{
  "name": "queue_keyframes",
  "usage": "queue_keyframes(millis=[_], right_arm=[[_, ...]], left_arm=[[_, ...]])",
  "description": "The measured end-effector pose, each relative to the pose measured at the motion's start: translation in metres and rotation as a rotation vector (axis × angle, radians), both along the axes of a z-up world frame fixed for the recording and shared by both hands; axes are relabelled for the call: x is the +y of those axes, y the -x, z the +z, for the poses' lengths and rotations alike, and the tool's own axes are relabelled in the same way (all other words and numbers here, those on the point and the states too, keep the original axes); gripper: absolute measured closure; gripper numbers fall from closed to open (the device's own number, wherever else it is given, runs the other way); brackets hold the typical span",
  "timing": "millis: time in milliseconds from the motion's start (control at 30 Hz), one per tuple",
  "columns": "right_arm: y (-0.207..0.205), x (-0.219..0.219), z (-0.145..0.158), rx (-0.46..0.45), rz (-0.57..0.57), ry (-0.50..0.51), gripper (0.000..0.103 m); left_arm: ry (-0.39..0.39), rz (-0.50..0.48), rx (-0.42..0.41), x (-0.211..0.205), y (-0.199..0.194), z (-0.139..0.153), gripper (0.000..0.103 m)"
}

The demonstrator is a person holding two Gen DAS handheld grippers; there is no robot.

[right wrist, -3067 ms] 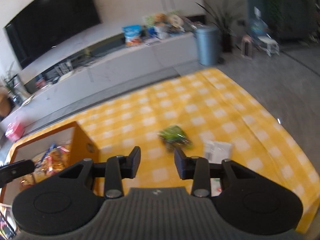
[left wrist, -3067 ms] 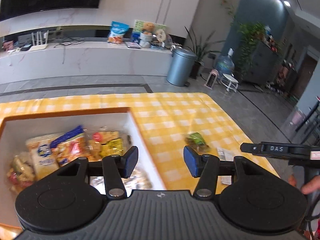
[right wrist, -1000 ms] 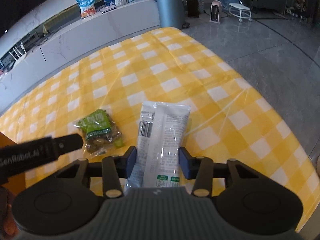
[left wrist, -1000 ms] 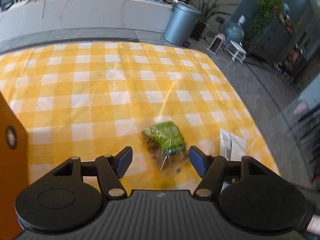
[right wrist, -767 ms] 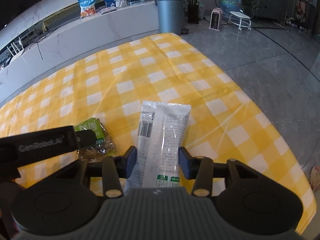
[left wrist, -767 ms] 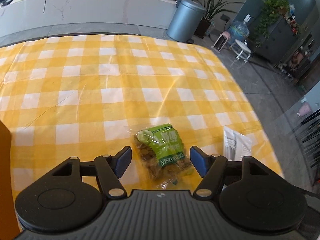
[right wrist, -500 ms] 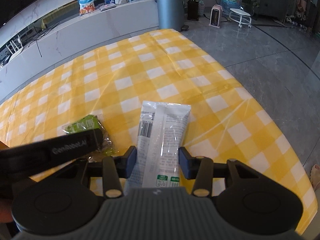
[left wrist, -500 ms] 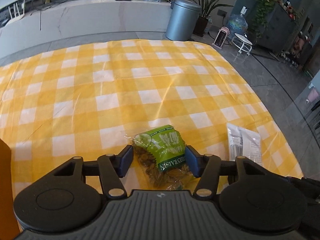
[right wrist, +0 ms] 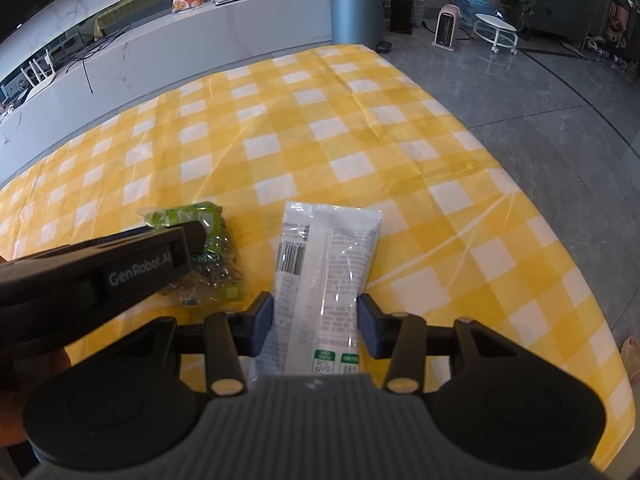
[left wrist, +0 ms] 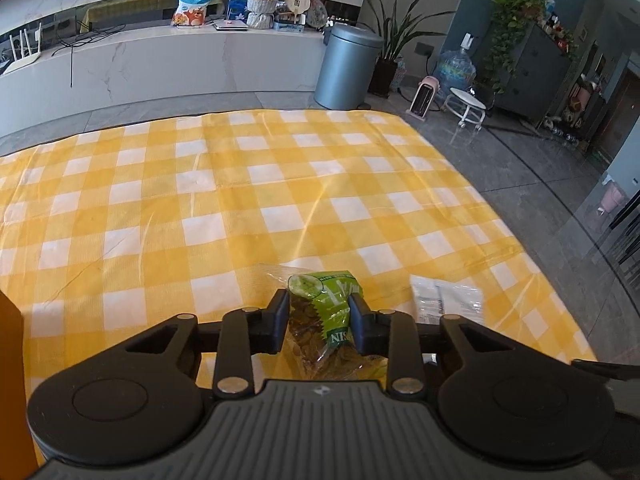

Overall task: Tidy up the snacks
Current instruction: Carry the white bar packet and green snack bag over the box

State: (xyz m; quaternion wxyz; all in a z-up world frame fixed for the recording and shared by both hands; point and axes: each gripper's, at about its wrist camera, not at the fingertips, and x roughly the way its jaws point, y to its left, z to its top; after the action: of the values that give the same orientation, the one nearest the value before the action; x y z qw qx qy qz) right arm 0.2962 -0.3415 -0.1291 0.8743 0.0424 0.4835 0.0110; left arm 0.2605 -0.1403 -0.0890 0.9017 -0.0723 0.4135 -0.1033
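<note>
Left gripper [left wrist: 319,316]: jaws pressed narrow against both sides of the green raisin packet [left wrist: 326,320], gripping it. Right gripper [right wrist: 315,322]: jaws stand wider, straddling the white packet [right wrist: 324,276]; contact with its sides cannot be told. Both packets lie side by side near the front right corner of the yellow checked tablecloth [right wrist: 320,128]. An orange box edge [left wrist: 12,380] shows at far left.

Yellow-and-white checked tablecloth [left wrist: 248,200] covers the table, green raisin packet [right wrist: 208,240] on it, white packet [right wrist: 324,264] just right of raisins
</note>
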Motion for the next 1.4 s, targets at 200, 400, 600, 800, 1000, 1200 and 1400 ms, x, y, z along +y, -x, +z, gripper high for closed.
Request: queue_keyframes(millis=[200,400,600,800,1000,1200,1400], right_arm=[[0.001,0.001,0.002,-0.007,0.015,-0.017,0.058],[0.004,0.005,0.004,-0.017,0.045,-0.031,0.058],[0.009,0.009,0.009,-0.029,0.07,-0.07,0.058],[0.024,0.019,0.019,-0.044,0.142,-0.13,0.059],[0.043,0.025,0.038,-0.087,0.18,-0.2,0.059],[0.067,0.031,0.064,-0.157,0.197,-0.235,0.059],[0.097,0.049,0.104,-0.209,0.246,-0.307,0.059]], left_arm=[[0.023,0.035,-0.034,0.008,0.015,0.013,0.07],[0.06,0.08,-0.051,0.026,0.037,0.03,0.07],[0.053,0.11,-0.083,0.044,0.06,0.054,0.07],[0.056,0.121,-0.111,0.058,0.088,0.076,0.07],[0.057,0.121,-0.132,0.068,0.116,0.094,0.07],[0.058,0.123,-0.177,0.085,0.145,0.117,0.07],[0.054,0.137,-0.212,0.11,0.169,0.141,0.07]])
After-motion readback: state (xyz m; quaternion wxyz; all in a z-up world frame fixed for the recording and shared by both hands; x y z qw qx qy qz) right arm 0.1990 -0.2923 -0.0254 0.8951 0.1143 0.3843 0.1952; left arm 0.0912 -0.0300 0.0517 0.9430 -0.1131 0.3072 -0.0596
